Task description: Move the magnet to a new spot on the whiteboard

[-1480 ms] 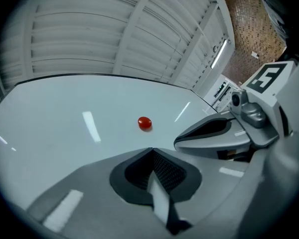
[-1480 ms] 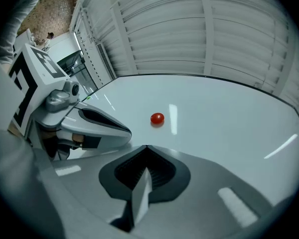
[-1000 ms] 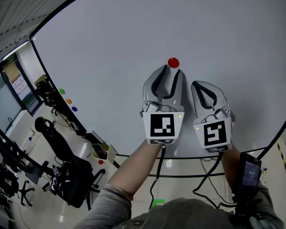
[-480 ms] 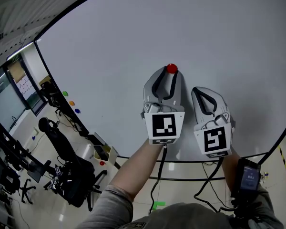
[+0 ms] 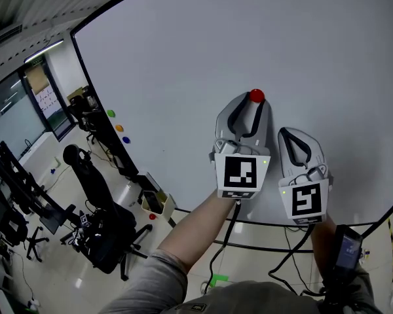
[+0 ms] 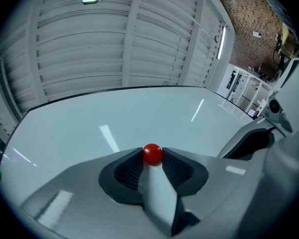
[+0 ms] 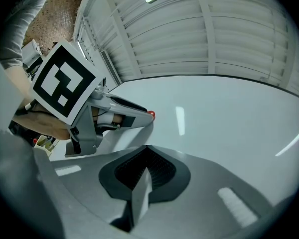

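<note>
A small red round magnet point(image 5: 256, 96) sits on the whiteboard point(image 5: 249, 31). My left gripper point(image 5: 254, 101) points up at the board, and its jaws have just been closing. The two ribbed pads now press on the magnet point(image 6: 152, 153) from both sides, so the left gripper point(image 6: 152, 156) is shut on it. Beside it to the right and a little lower, my right gripper point(image 5: 290, 133) is shut with nothing in it, its tips near the board. In the right gripper view its own jaws point(image 7: 145, 151) meet, and the left gripper point(image 7: 122, 116) shows with the magnet point(image 7: 151, 114) at its tip.
Green point(image 5: 111, 113), orange point(image 5: 118, 128) and blue point(image 5: 125, 139) magnets stick near the board's left edge. A tray point(image 5: 152, 201) hangs at the board's lower left corner. Below stand a black office chair point(image 5: 95, 195) and desks with monitors point(image 5: 6, 221).
The magnet stood just past the left fingertips a second ago; now it sits between the pads, which have closed onto it. The right gripper stays shut beside it.
</note>
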